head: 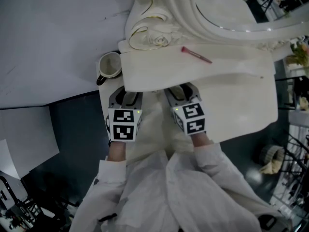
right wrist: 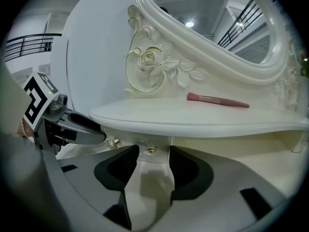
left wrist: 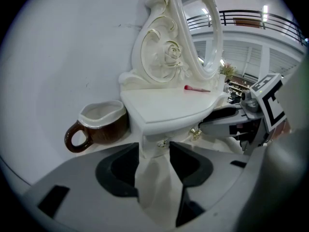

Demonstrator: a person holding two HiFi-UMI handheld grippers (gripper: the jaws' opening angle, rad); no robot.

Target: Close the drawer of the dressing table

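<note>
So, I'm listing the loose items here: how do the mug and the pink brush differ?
The mug is squat, brown outside and white inside; the brush is slim and pink. The mug stands upright beside the dressing table; the brush lies flat on its top. Both sit free, held by nothing.

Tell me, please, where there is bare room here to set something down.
Free: the tabletop in front of and right of the pink brush, and the pale surface left of the mug. Crowded: under the tabletop's front edge, where the left gripper and right gripper sit side by side at the drawer front.
</note>
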